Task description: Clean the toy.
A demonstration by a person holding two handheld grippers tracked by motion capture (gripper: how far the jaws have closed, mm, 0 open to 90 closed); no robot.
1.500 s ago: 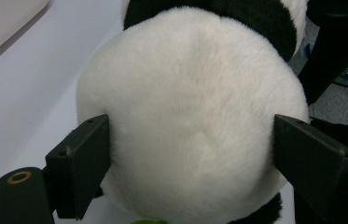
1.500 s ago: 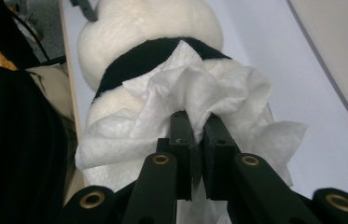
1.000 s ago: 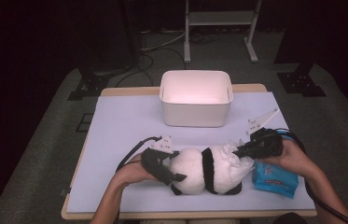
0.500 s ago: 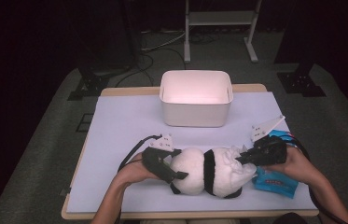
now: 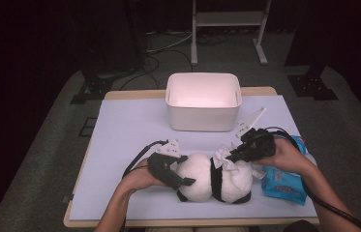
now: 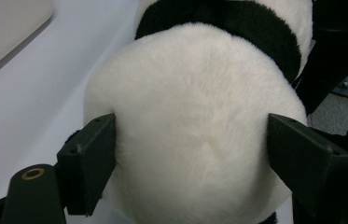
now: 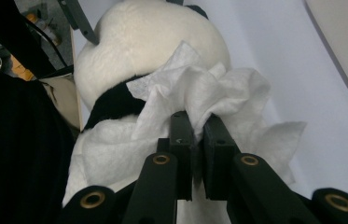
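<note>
The left gripper (image 6: 190,158) has just been closing — its fingers hug the panda toy (image 6: 195,130) between them. The right gripper (image 7: 197,135) pinches a white wipe (image 7: 209,93) against the panda.

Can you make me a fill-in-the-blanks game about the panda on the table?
1. The right claw pinches a white ____.
2. The left claw has its jaws on both sides of the ____.
3. Behind the panda stands a white ____.
4. The pack by the right hand is ____ in colour.

Missing words: wipe; panda; bin; blue
</note>
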